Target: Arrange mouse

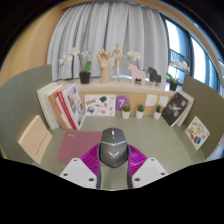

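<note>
While the tongs [112, 165] clamp the mouse [112, 146] between both pads over the desk [160, 140], beside a pink mat [75, 146] and before a shelf [125, 104], placement apparently remains undone.

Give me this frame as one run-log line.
task: arrange mouse | gripper: shut on mouse | mouse: above desk, beside pink mousepad | placement: not yet done

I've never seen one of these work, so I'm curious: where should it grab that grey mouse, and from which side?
Across its two long flanks, coming from the rear, as it is now. The mouse lies lengthwise between the pink pads of the gripper, narrow across its width. I cannot tell whether the jaws already press on it.
</note>
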The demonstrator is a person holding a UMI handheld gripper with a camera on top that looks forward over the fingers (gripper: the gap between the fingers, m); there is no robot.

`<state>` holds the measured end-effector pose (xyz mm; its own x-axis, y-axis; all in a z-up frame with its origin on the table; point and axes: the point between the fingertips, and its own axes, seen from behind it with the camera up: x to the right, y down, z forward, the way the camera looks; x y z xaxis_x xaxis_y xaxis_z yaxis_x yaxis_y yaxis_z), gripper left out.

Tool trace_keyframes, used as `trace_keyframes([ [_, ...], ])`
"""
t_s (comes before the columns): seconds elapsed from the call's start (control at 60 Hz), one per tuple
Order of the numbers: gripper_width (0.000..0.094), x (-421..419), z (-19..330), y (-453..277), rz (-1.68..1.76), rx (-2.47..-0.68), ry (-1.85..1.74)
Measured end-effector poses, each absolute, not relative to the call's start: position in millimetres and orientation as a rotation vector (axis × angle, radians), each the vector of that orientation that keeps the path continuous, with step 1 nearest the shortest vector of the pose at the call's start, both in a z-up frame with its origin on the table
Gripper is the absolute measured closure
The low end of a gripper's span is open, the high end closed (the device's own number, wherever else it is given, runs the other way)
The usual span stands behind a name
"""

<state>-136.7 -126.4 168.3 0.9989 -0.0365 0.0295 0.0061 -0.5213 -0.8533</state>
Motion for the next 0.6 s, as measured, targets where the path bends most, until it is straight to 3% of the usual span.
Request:
trace_keyframes([
  [0.133, 0.0583, -152.4, 245.6, -71.5, -0.014, -2.029, 0.000],
  [0.267, 0.0586, -185.0, 260.3, -20.8, 0.021, -2.022, -0.048],
  [0.383, 0.0585, -219.3, 218.3, 11.0, 0.049, -2.087, -0.086],
  [0.6, 0.0587, -260.8, 83.0, 26.6, 0.061, -2.290, -0.108],
])
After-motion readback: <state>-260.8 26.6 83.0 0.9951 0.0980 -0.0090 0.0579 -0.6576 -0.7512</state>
